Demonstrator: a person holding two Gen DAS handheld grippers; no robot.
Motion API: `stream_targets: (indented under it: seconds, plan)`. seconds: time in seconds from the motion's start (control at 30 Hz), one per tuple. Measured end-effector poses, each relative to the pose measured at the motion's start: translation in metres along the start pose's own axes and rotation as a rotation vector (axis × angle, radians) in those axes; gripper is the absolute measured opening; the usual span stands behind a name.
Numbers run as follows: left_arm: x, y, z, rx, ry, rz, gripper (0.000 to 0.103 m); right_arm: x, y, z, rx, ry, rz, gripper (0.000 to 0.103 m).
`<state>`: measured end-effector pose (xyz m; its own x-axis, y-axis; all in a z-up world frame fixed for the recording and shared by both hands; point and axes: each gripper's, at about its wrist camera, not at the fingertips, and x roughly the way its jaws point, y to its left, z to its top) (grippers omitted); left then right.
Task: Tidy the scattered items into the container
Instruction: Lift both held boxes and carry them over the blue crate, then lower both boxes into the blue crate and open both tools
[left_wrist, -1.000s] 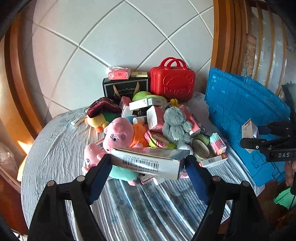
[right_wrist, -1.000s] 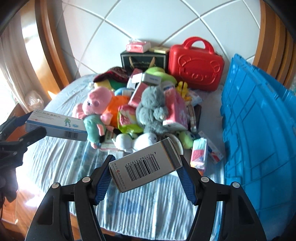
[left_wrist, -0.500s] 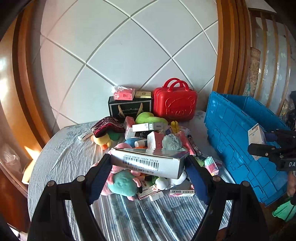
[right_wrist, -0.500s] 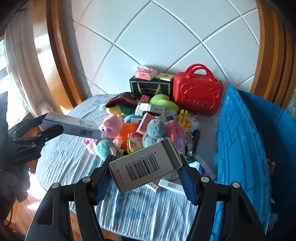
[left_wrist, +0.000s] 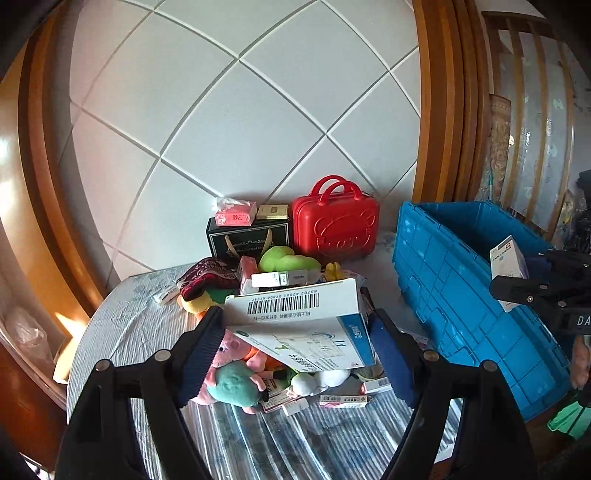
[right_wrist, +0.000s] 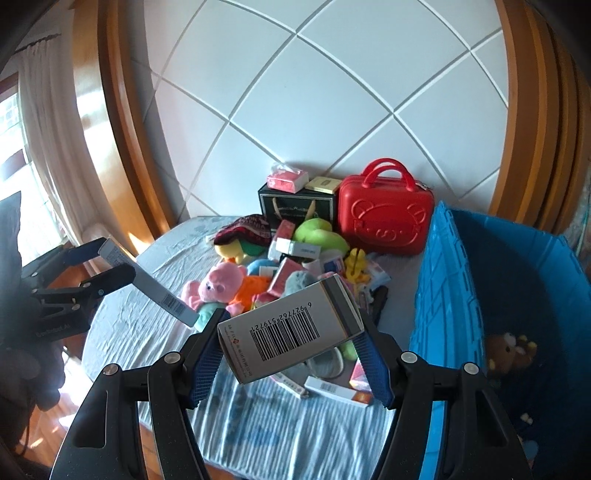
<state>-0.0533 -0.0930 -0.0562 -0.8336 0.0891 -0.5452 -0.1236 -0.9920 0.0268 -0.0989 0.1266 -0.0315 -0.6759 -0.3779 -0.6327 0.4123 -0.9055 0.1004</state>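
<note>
My left gripper (left_wrist: 295, 332) is shut on a white and blue medicine box (left_wrist: 306, 325), held tilted high above the table. It also shows in the right wrist view (right_wrist: 147, 284). My right gripper (right_wrist: 291, 350) is shut on a grey barcode box (right_wrist: 291, 336), held near the rim of the blue crate (right_wrist: 443, 295). The crate (left_wrist: 461, 295) stands at the table's right side; a brown plush toy (right_wrist: 509, 350) lies inside it. A pile of plush toys and small boxes (right_wrist: 280, 273) covers the middle of the table.
A red mini suitcase (left_wrist: 336, 229) and a black gift bag (left_wrist: 247, 240) stand at the back against the tiled wall. The round table (left_wrist: 129, 332) has a striped cloth. Loose small boxes (right_wrist: 332, 387) lie near the front edge.
Both grippers have risen and pulled back from the table with their boxes. The left box has tipped so its blue face shows. The crate's inside is now visible.
</note>
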Motion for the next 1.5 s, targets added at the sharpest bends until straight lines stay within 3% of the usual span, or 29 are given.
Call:
stream_targets:
  seconds: [0.3, 0.77, 1.5]
  plan:
    - [0.000, -0.050, 0.042, 0.047, -0.057, -0.043, 0.079, -0.033, -0.037, 0.011, 0.013, -0.047, -0.014, 0.067]
    - [0.026, -0.140, 0.095, 0.116, -0.094, -0.183, 0.079, -0.075, -0.115, 0.011, 0.095, -0.090, -0.094, 0.067]
    - [0.097, -0.308, 0.161, 0.300, -0.077, -0.375, 0.079, -0.114, -0.249, -0.040, 0.321, -0.089, -0.280, 0.067]
